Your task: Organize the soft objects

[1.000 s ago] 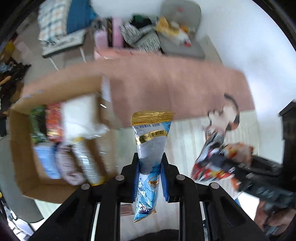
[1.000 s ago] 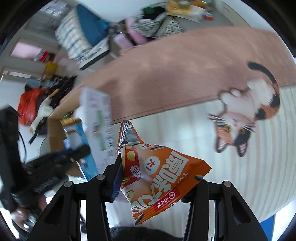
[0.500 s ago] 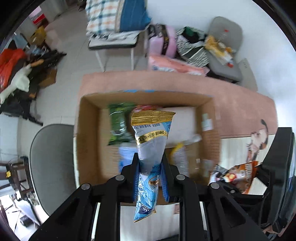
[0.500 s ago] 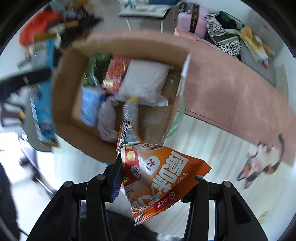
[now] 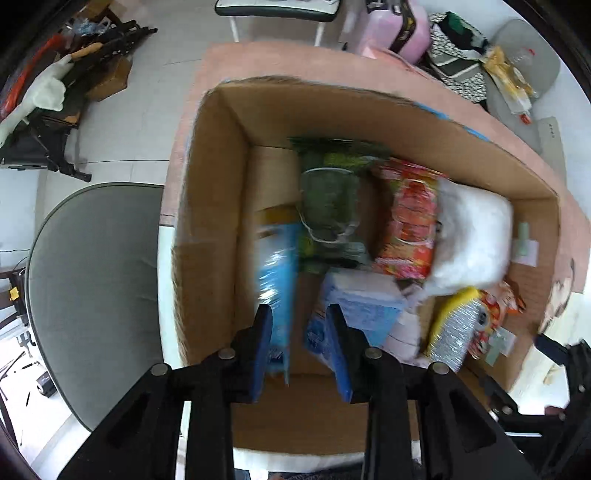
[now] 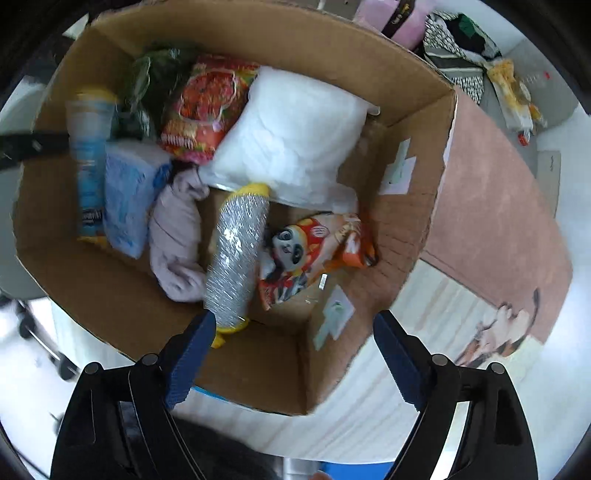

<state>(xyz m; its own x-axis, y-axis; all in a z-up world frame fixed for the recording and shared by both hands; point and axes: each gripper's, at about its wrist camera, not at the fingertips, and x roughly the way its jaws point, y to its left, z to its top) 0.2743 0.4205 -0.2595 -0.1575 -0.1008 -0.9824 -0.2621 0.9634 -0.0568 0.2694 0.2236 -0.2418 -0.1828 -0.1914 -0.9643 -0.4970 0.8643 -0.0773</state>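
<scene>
An open cardboard box (image 5: 207, 206) (image 6: 413, 177) holds soft goods. My left gripper (image 5: 301, 328) is open above the box's left side; the blue pouch (image 5: 275, 266) (image 6: 88, 162) it held is blurred, dropping along the left wall. My right gripper (image 6: 295, 343) is wide open and empty above the box's near edge. The orange panda snack bag (image 6: 314, 251) (image 5: 495, 314) lies on the box floor at the right. Beside it lie a silver roll with yellow ends (image 6: 236, 254), a lilac cloth (image 6: 177, 240), a blue pack (image 6: 129, 192), a white pillow (image 6: 291, 136), a red-orange packet (image 6: 207, 107) and a green bag (image 5: 328, 192).
A grey chair seat (image 5: 92, 295) is left of the box. The box stands on a pink rug (image 6: 491, 206) with a cat picture (image 6: 495, 332). A pink case (image 5: 388, 26) and clutter lie at the far wall.
Both grippers moved over the box and opened. The blue pouch left my left gripper and the orange snack bag left my right gripper; both are now inside the box.
</scene>
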